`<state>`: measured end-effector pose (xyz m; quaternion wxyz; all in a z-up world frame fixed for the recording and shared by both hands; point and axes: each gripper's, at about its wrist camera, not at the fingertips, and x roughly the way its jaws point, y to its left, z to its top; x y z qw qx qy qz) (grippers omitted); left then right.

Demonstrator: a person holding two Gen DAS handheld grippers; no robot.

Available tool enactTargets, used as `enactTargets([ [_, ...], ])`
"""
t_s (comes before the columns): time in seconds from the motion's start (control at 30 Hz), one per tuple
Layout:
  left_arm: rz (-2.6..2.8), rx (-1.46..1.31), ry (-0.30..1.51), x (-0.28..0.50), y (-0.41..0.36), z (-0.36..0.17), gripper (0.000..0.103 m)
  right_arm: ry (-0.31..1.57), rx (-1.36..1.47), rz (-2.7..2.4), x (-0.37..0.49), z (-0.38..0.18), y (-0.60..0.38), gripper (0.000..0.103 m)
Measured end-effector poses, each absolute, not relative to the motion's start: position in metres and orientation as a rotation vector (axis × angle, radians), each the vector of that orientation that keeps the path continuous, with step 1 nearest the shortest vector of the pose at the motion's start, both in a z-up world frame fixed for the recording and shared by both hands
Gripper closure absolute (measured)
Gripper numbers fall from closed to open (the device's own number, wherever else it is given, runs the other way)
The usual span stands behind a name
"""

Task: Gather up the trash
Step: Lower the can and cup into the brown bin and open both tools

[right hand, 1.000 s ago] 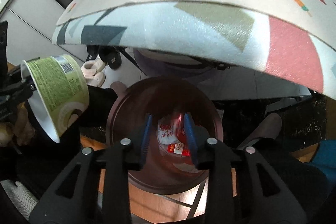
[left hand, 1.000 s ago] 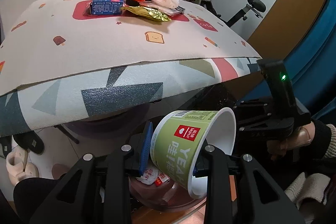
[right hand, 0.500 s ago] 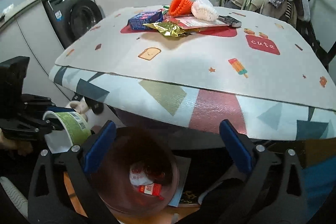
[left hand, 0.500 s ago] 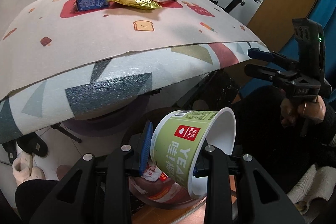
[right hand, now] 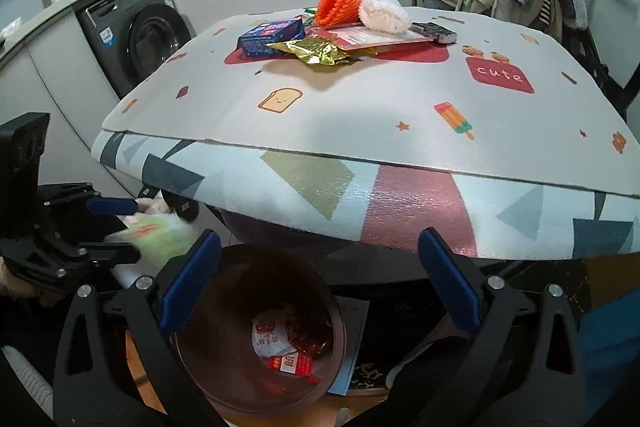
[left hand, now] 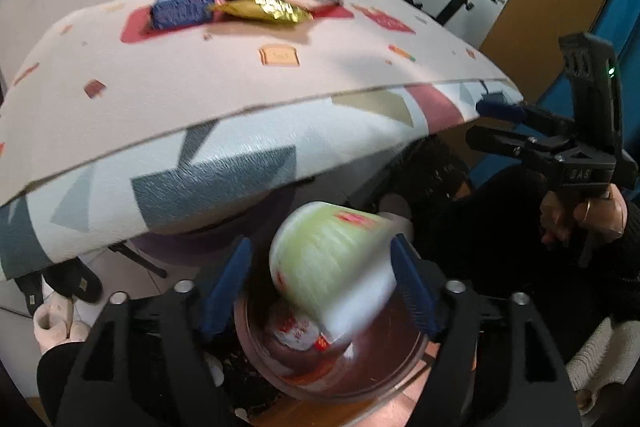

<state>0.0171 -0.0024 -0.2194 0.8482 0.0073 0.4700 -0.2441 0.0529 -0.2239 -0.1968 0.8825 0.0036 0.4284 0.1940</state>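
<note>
We keep the left tongs opening over the bin, cup falling free; right tongs gape empty.

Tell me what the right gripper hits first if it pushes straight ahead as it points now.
Probably the trash bin: the right gripper, jaws wide and empty, aims into its open mouth, at the wrappers lying inside. Depth is unclear; the table edge sits above that line.
</note>
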Motion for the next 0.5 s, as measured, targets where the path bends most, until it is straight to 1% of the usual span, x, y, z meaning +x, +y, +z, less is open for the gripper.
enactTargets([
  [0.03, -0.502, 0.012, 0.976, 0.016, 0.000, -0.217, 0.026, 0.892, 0.010, 0.403, 0.053, -0.197, -0.224, 0.006],
  [0.07, -0.499, 0.009, 0.974, 0.016, 0.001, -0.216, 0.025, 0.894, 0.011, 0.401, 0.053, -0.197, -0.224, 0.006],
  [0.3, -0.467, -0.010, 0.941, 0.015, 0.009, -0.211, 0.025, 0.893, -0.002, 0.403, 0.052, -0.197, -0.221, 0.006],
  [0.5, -0.410, -0.031, 0.909, 0.015, 0.018, -0.206, 0.021, 0.896, -0.001, 0.400, 0.052, -0.198, -0.222, 0.006],
])
